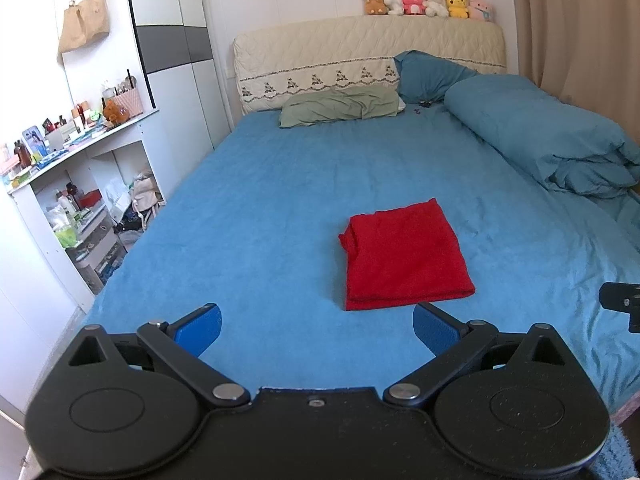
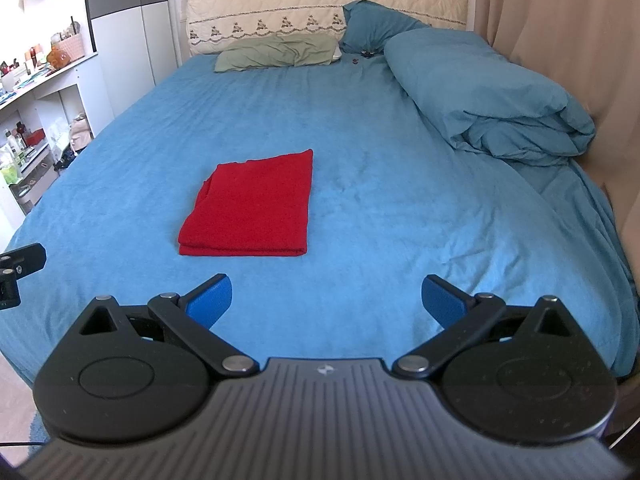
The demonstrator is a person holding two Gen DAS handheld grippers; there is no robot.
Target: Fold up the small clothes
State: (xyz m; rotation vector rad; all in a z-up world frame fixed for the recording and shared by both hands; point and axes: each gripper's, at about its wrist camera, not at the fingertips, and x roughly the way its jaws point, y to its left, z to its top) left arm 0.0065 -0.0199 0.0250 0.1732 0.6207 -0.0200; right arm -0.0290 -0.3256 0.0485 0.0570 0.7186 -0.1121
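A red garment (image 1: 404, 252) lies folded into a neat rectangle on the blue bedsheet (image 1: 260, 208), near the foot of the bed; it also shows in the right wrist view (image 2: 252, 204). My left gripper (image 1: 318, 330) is open and empty, held above the sheet just short of the garment's near edge. My right gripper (image 2: 326, 300) is open and empty, held to the right of the garment and nearer the foot of the bed. A part of each gripper shows at the edge of the other view.
A rolled blue duvet (image 2: 480, 88) lies along the bed's right side. A green pillow (image 1: 340, 106) and a blue pillow (image 1: 428, 74) lie at the cream headboard (image 1: 320, 52), with plush toys (image 1: 428, 2) on top. Cluttered white shelves (image 1: 72, 184) stand left, a curtain (image 2: 552, 20) right.
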